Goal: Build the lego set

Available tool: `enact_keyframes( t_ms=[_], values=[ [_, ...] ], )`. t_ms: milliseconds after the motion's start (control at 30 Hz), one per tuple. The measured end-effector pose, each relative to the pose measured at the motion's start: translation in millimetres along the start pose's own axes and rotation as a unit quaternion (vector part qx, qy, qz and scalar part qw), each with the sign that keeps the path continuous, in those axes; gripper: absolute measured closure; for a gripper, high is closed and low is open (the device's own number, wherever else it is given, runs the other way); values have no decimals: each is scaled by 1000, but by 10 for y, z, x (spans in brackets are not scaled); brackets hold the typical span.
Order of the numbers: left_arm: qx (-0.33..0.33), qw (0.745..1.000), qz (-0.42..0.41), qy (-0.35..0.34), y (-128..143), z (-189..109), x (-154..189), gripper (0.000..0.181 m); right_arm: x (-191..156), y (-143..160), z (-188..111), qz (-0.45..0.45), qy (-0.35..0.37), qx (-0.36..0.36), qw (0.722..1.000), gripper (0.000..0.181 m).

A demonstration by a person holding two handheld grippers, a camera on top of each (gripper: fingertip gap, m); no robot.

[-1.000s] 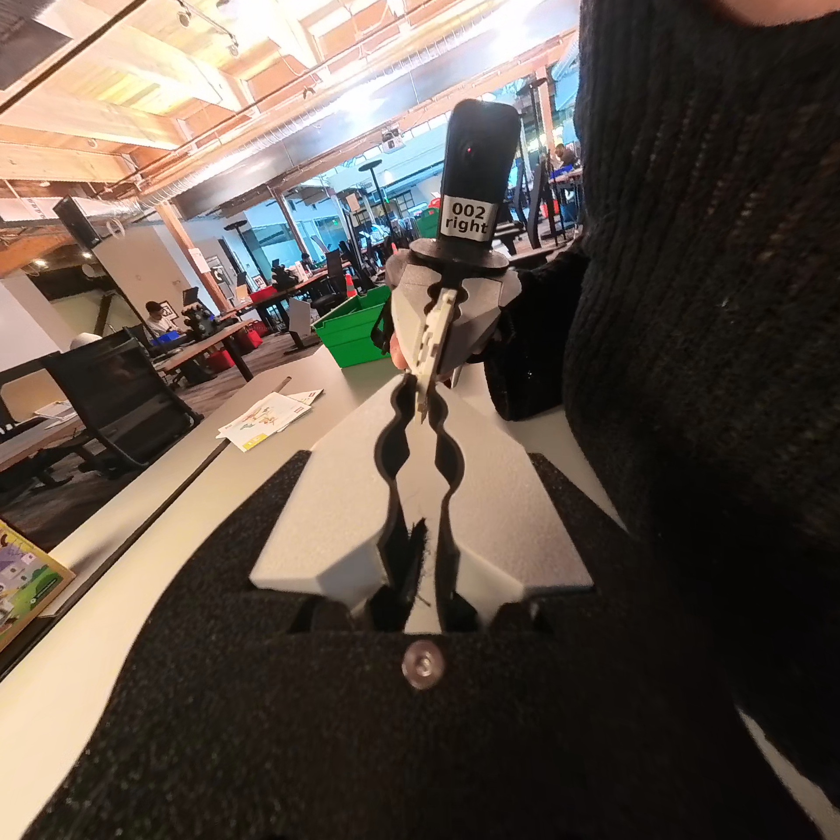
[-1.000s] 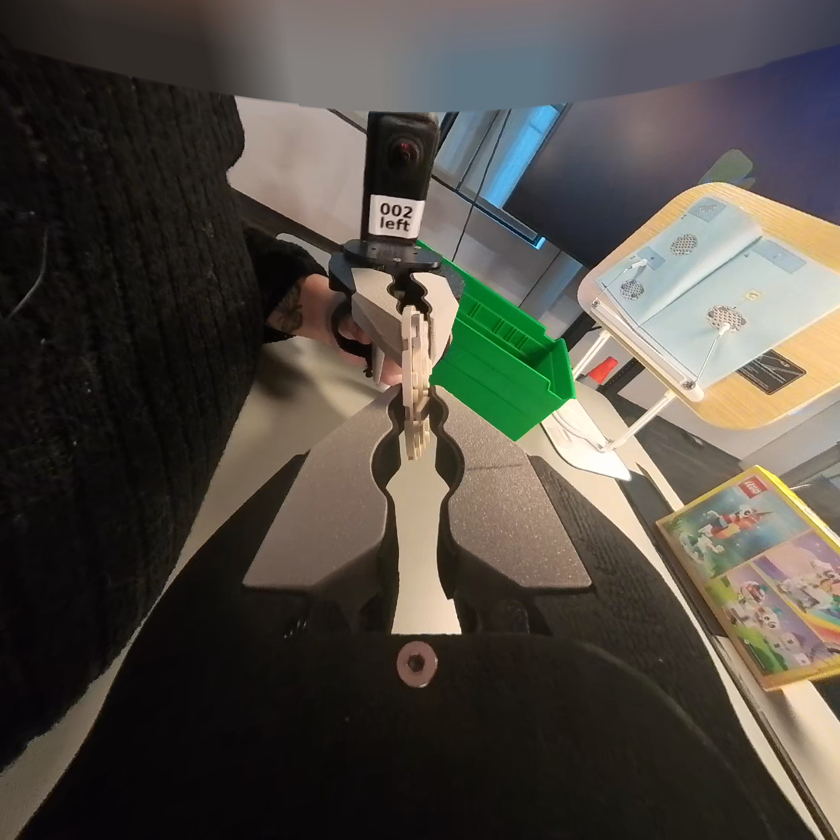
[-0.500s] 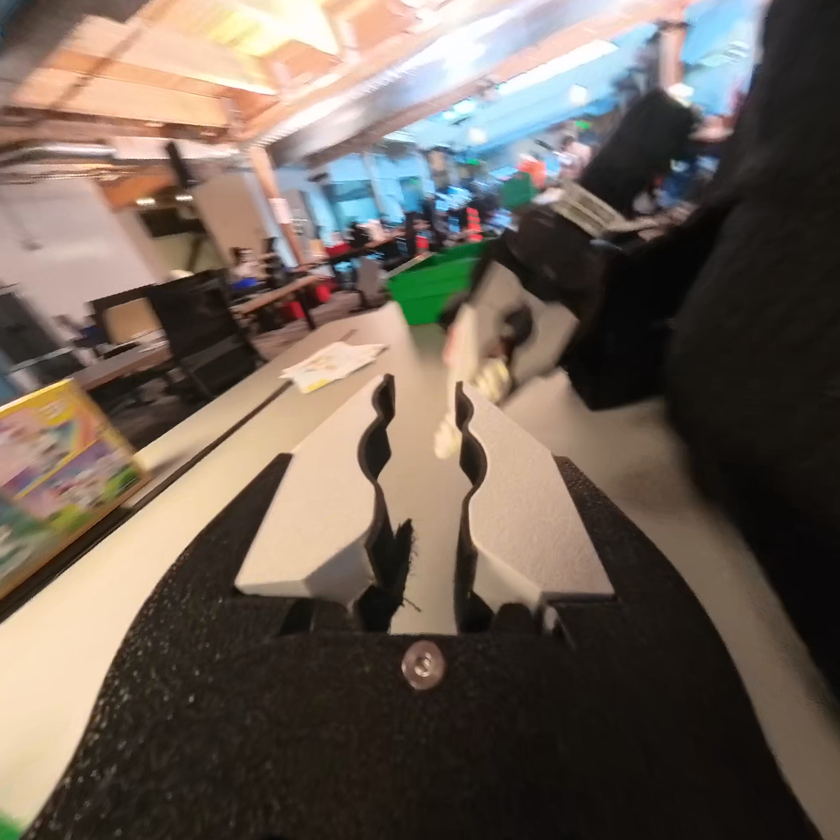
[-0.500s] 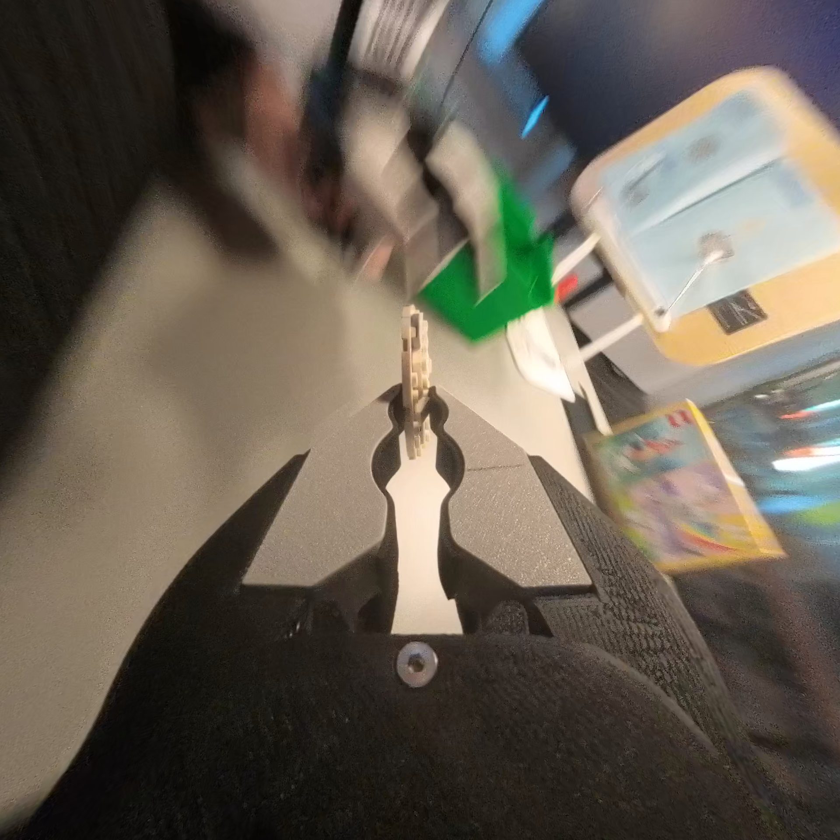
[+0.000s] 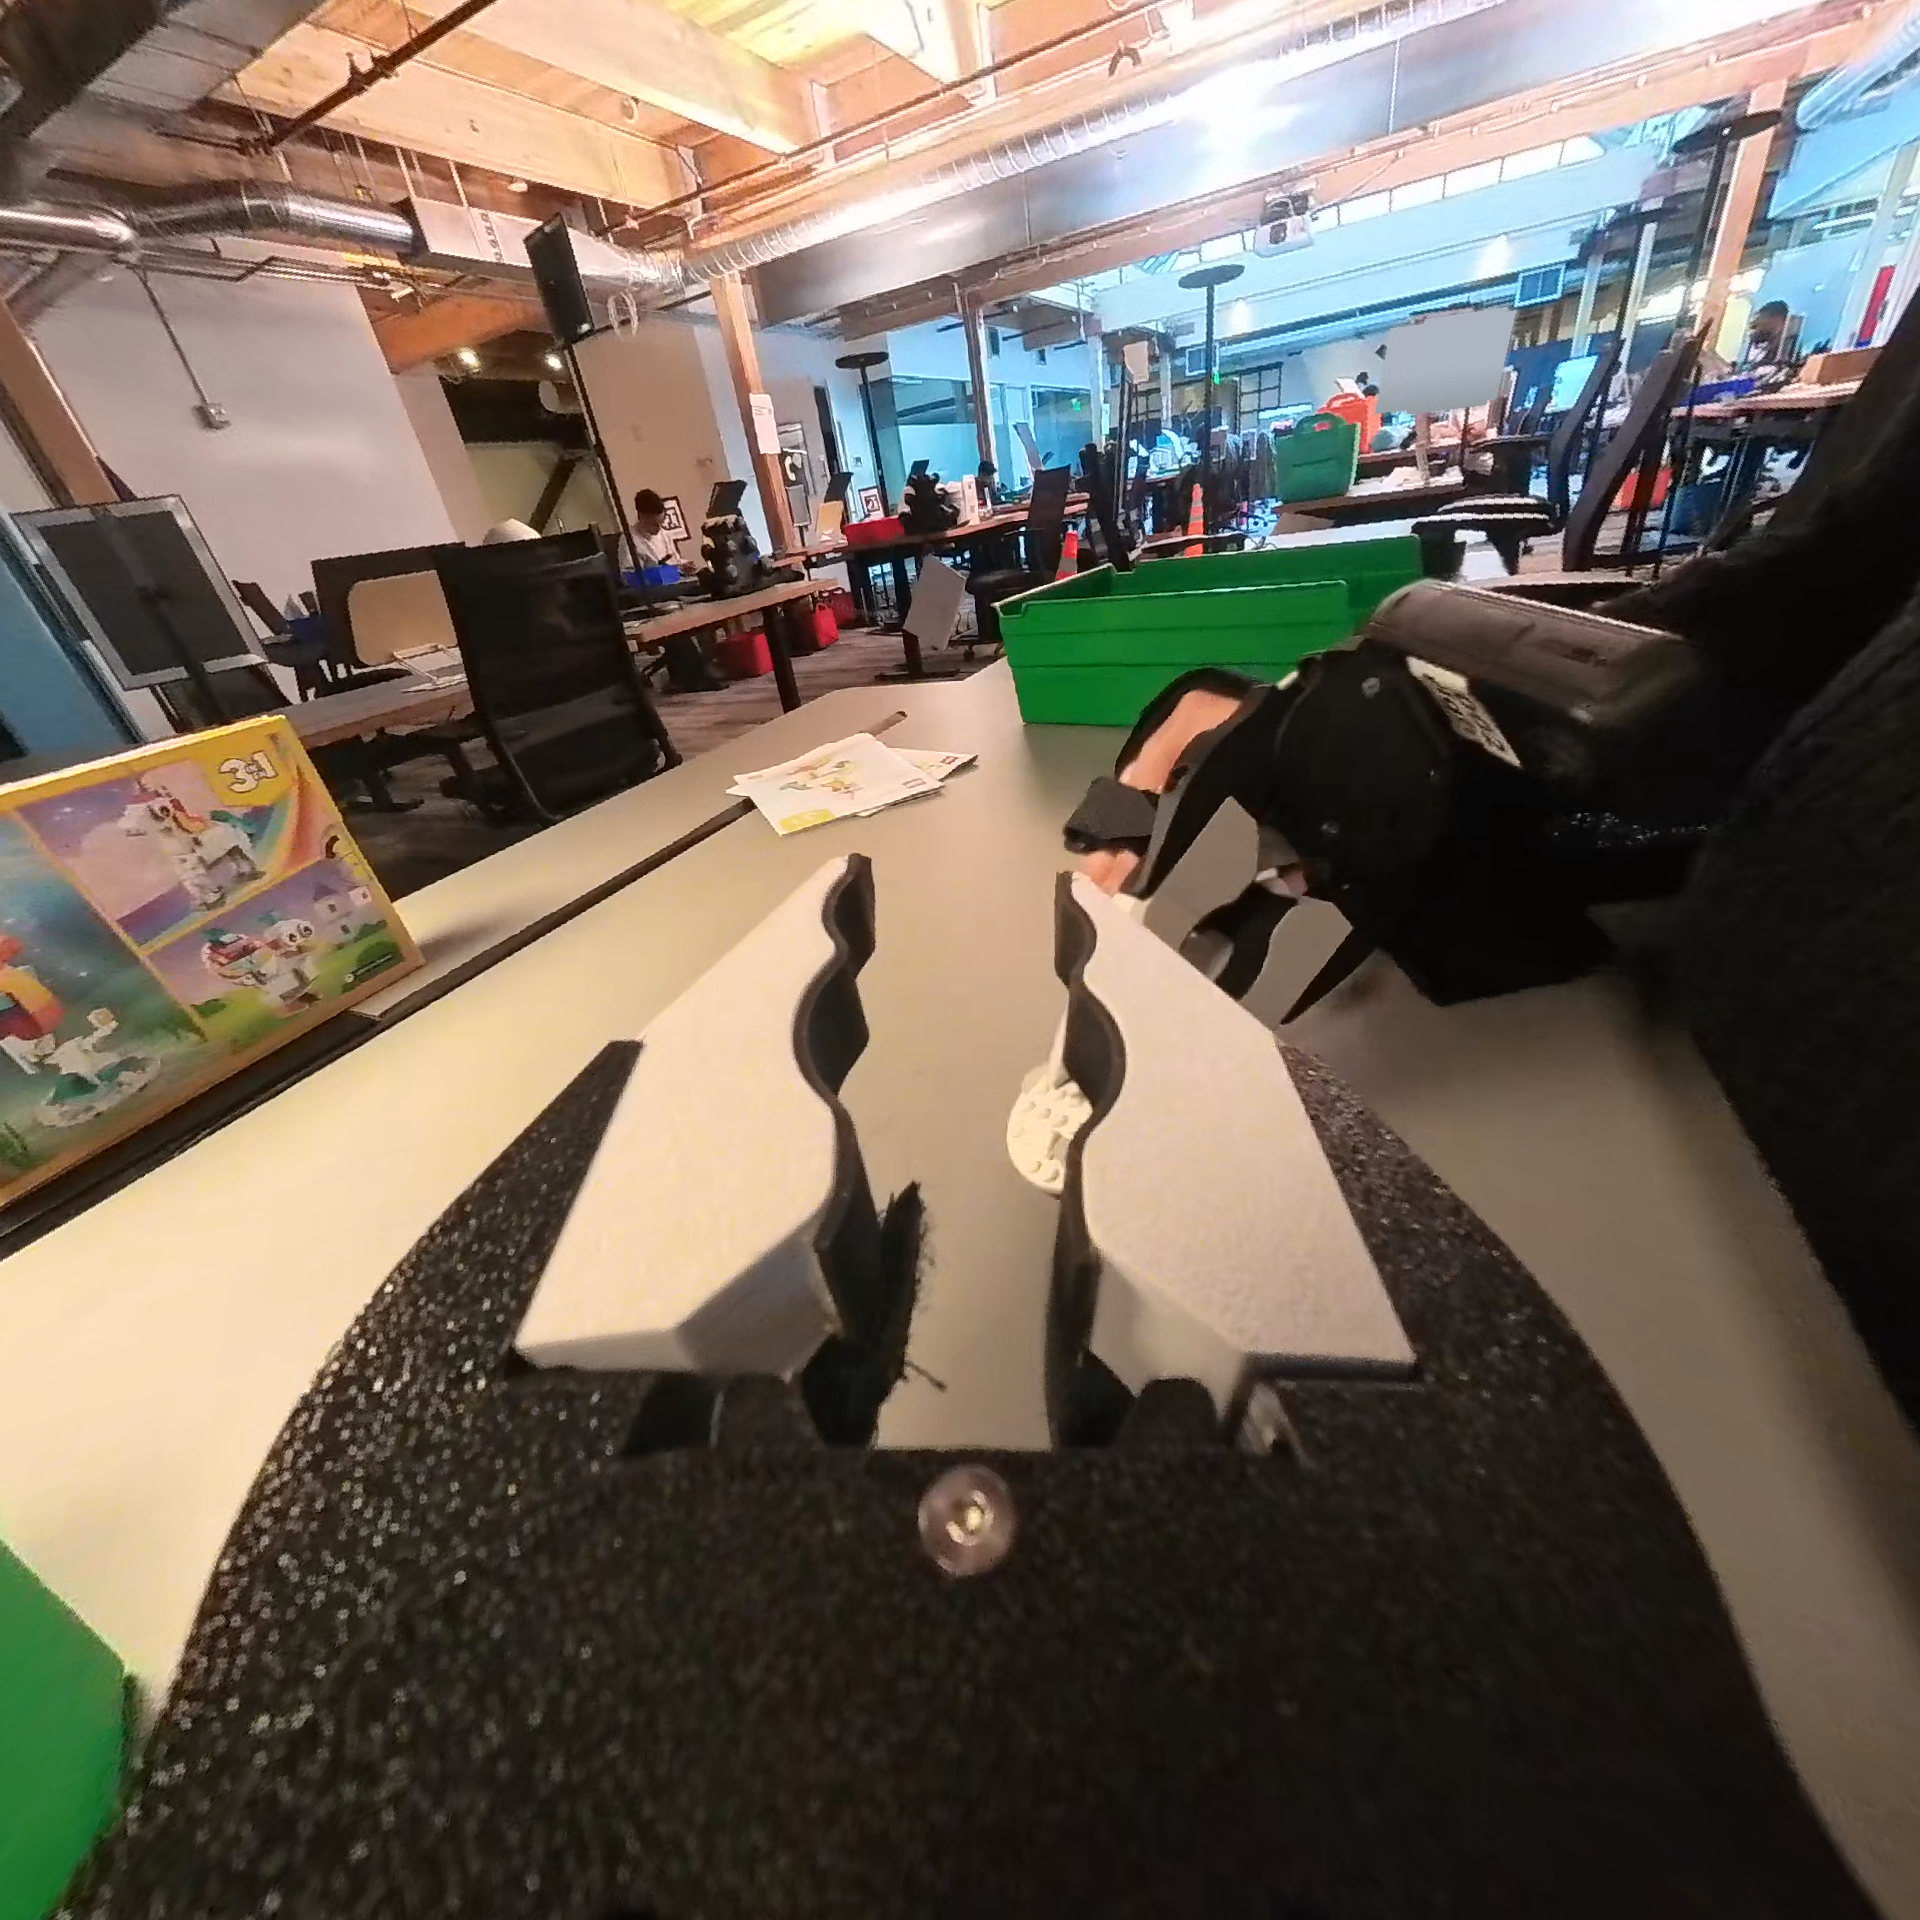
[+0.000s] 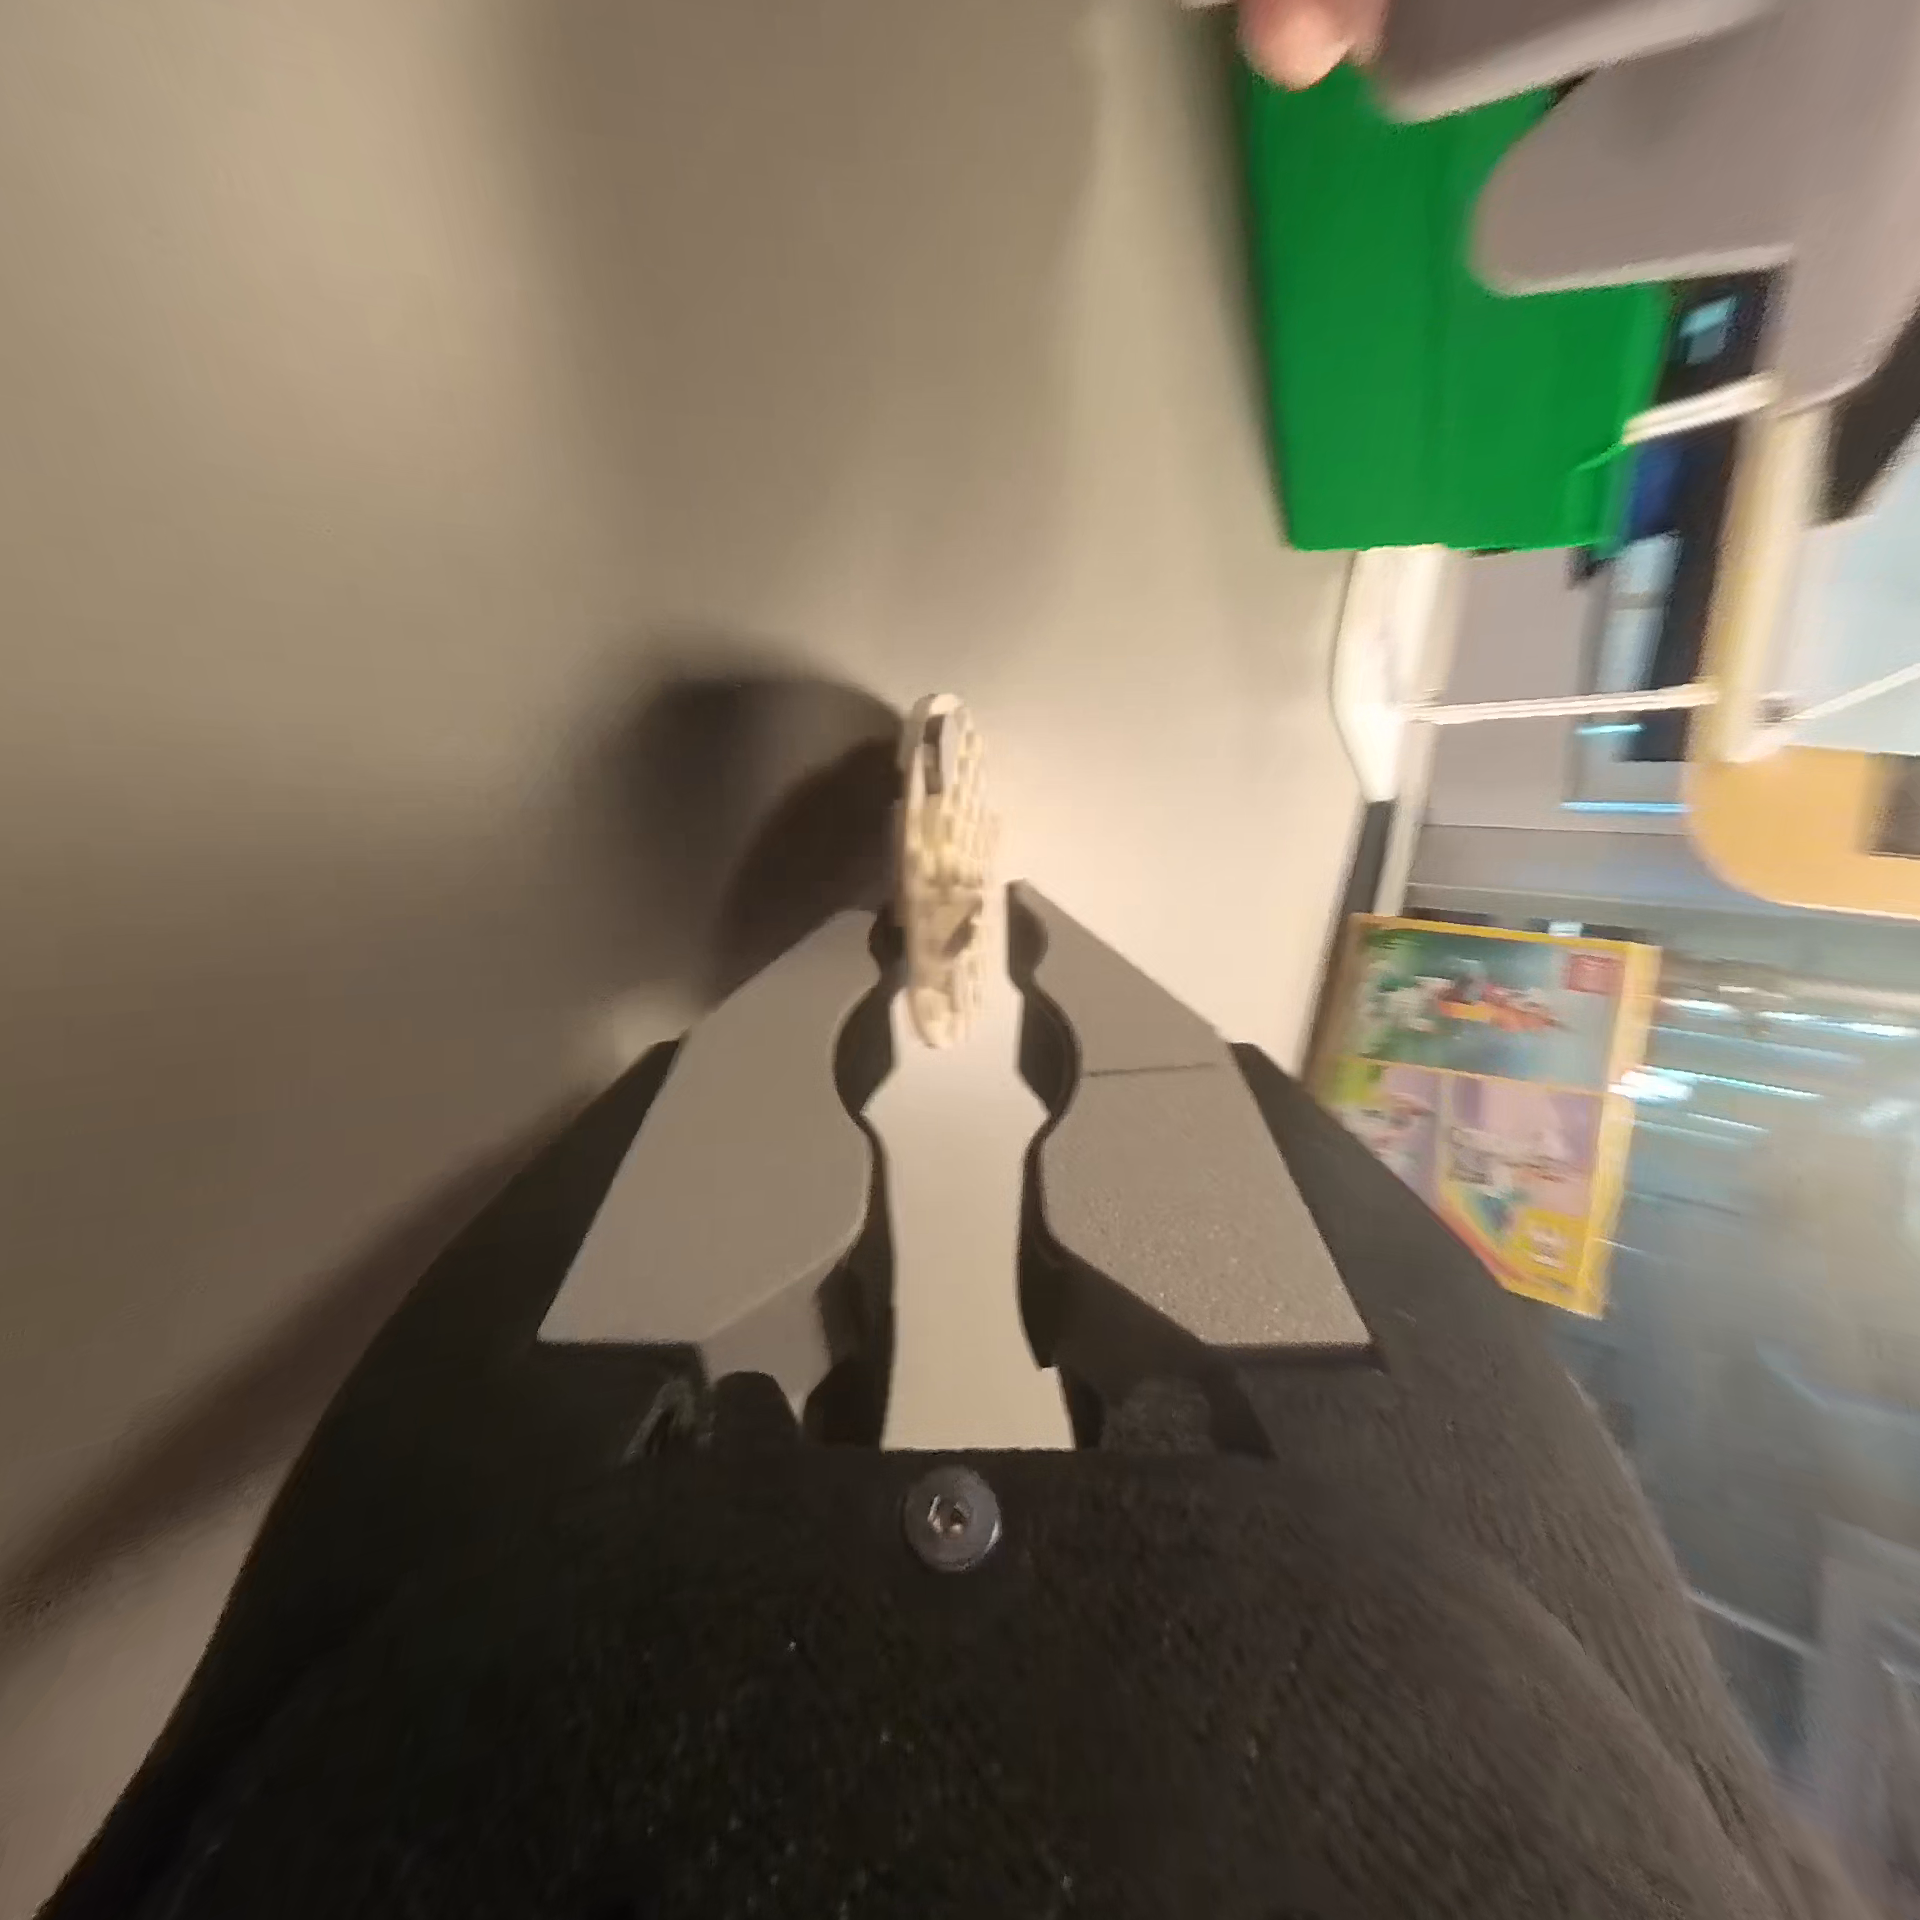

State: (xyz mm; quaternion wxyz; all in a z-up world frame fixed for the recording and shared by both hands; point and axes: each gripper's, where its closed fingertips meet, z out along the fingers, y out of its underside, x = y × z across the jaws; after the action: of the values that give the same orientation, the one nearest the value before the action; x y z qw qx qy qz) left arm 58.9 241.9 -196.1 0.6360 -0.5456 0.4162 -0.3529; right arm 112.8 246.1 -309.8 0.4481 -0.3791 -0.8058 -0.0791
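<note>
A round white lego plate [image 6: 940, 831] stands tilted on the grey table [image 6: 416, 520], between the tips of my right gripper [image 6: 948, 909]. The jaws are parted wider than the plate, which leans toward the left finger. In the left wrist view the plate [image 5: 1042, 1127] shows low on the table, partly behind my left gripper's right finger. My left gripper [image 5: 961, 888] is open and empty, just above the table. The right gripper [image 5: 1247, 914] points down beside it, and the left gripper [image 6: 1662, 156] shows blurred at the top right of the right wrist view.
A green bin [image 5: 1174, 644] stands at the back of the table [image 5: 312, 1299]; it also shows in the right wrist view [image 6: 1434, 343]. A yellow lego box [image 5: 177, 914] [image 6: 1475, 1112] stands on the left. An instruction leaflet [image 5: 842, 779] lies mid-table. Another green object [image 5: 42, 1714] is at the near left corner.
Both grippers have come down from mid-air to the table. My left gripper let go of the plate and opened. My right gripper carried the plate down and its jaws have parted.
</note>
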Motion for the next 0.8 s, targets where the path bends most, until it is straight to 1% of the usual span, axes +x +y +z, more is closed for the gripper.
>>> enact_keyframes(
  t_ms=[67, 233, 300, 467, 667, 733, 800],
  values=[
    [-1, 1000, 0, -2, 2, 1, -4, 149, 20, 6, 3, 23, -8, 2, 1000, 158],
    [0, 1000, 4, -8, -1, -5, -17, 148, 54, -1, -80, 119, -51, 21, 991, 129],
    [-1, 1000, 0, -7, 0, -10, -18, 148, 32, 30, -119, 156, -70, 24, 985, 125],
    [-5, 1000, -4, -3, 12, -11, -11, 147, -74, 89, -210, 229, -110, 30, 967, 124],
    [-11, 1000, -10, 3, 41, 12, -3, 147, -180, 120, -267, 318, -149, 46, 935, 123],
    [-11, 1000, -11, 4, 41, 13, 0, 147, -179, 125, -273, 347, -153, 54, 924, 118],
    [-12, 1000, -10, 4, 41, 12, 3, 147, -164, 104, -281, 381, -158, 69, 908, 110]
  ],
)
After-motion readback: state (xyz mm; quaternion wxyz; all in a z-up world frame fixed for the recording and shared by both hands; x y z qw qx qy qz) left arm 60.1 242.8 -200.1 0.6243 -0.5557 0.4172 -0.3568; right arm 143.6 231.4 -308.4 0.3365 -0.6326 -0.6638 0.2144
